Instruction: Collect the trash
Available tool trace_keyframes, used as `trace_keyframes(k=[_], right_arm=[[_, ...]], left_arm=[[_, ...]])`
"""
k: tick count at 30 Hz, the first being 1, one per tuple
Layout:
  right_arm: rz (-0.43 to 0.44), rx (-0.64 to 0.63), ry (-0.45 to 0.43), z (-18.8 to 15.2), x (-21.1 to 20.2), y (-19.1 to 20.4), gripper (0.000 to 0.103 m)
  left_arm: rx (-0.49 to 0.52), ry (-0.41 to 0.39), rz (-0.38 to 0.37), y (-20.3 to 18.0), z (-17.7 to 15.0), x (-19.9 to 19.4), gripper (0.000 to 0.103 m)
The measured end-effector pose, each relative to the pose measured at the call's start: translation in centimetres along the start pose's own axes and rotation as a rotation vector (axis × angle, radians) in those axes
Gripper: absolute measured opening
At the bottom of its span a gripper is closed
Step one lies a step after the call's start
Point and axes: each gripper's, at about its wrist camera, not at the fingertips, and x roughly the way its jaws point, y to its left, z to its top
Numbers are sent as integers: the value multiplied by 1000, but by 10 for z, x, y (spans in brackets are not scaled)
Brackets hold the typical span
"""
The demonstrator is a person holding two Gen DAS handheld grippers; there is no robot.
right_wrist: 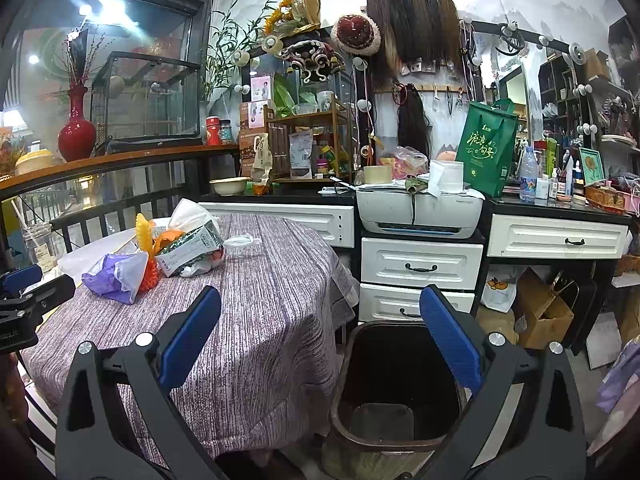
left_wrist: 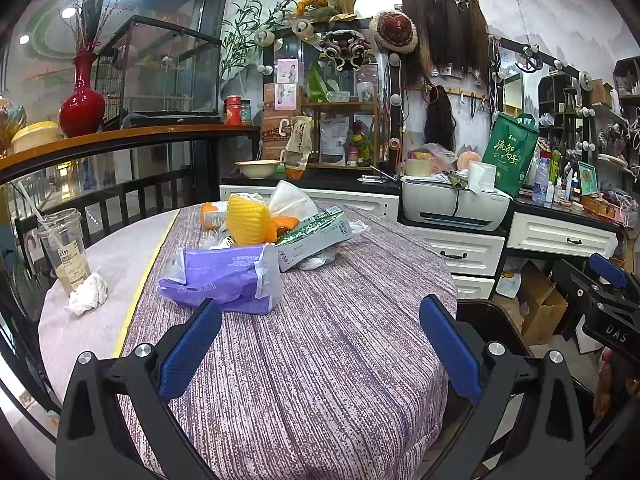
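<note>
A heap of trash lies on the round table [left_wrist: 328, 344]: a purple plastic wrapper [left_wrist: 224, 276], a yellow foam net [left_wrist: 246, 220], a green carton [left_wrist: 316, 236], orange peel and white plastic. A crumpled tissue [left_wrist: 86, 292] and a plastic cup [left_wrist: 66, 248] sit at the left. My left gripper [left_wrist: 320, 344] is open just short of the purple wrapper, holding nothing. My right gripper [right_wrist: 320, 340] is open and empty over the table's right edge, with a dark empty bin [right_wrist: 396, 388] on the floor below. The trash heap [right_wrist: 176, 252] lies to its left.
White drawers [right_wrist: 420, 264] and a printer [right_wrist: 418, 212] stand behind the bin. A cluttered black counter runs along the wall. A cardboard box [right_wrist: 540, 312] sits on the floor at the right. A railing with a red vase [left_wrist: 82, 104] borders the left.
</note>
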Motion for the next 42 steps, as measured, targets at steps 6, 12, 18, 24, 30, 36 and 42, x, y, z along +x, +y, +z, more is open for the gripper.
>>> trace_keyframes(k=[6, 12, 18, 24, 30, 36, 42], right_arm=[[0, 1, 2, -1, 1, -1, 98], [0, -2, 1, -1, 0, -1, 98], [0, 1, 0, -1, -1, -1, 98], [-1, 2, -1, -2, -1, -2, 98], [-9, -3, -2, -3, -2, -2, 98], [-8, -7, 9, -3, -3, -1, 98], [4, 1, 49, 0, 3, -1, 98]], left_arm=[[0, 2, 1, 0, 1, 0, 98], [0, 6, -1, -1, -3, 0, 98], [0, 7, -1, 0, -2, 0, 98], [0, 9, 0, -1, -5, 1, 98], [0, 10, 0, -2, -7, 0, 98], [-4, 13, 1, -4, -13, 1, 98], [-10, 31, 4, -1, -15, 0, 98]])
